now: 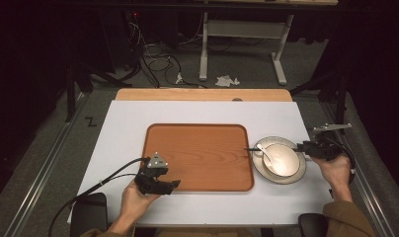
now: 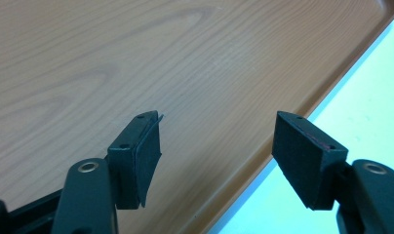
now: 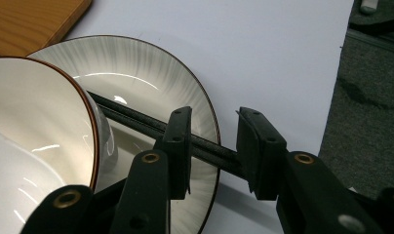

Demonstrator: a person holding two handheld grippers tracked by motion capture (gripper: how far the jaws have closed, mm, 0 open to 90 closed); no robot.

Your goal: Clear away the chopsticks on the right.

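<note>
1. Nearest the person, the left gripper [image 1: 155,175] sits in the left hand [image 1: 133,197] at the near edge of the wooden tray [image 1: 197,148]. Its fingers [image 2: 141,156] stand apart, released, with nothing between them; in the left gripper view they hang over the tray's bare wood close to its rim, with the white bench [image 2: 375,97] just past it.
2. A black cable [image 1: 99,185] trails from that gripper off the near left corner of the bench.
3. To the right, the right hand [image 1: 336,170] holds the right gripper [image 3: 213,148] level, pointing toward the tray.
4. In the right gripper view a pair of black chopsticks [image 3: 136,122] runs between its fingers [image 3: 178,146]. The fingers are half closed around the sticks, but I cannot tell whether the pads press on them.
5. The chopsticks lie across the grey-streaked plate [image 3: 151,63], their far ends under the white bowl [image 3: 34,122] that stands on it.
6. From above, the plate [image 1: 301,173] sits on the bench just beside the tray's right edge, the bowl [image 1: 281,158] on top of it, with a white spoon [image 1: 265,152] resting in the bowl.
7. Beyond the bench, a wooden board [image 1: 202,95] lies along its far edge, and cables [image 1: 153,59] lie on the floor.
</note>
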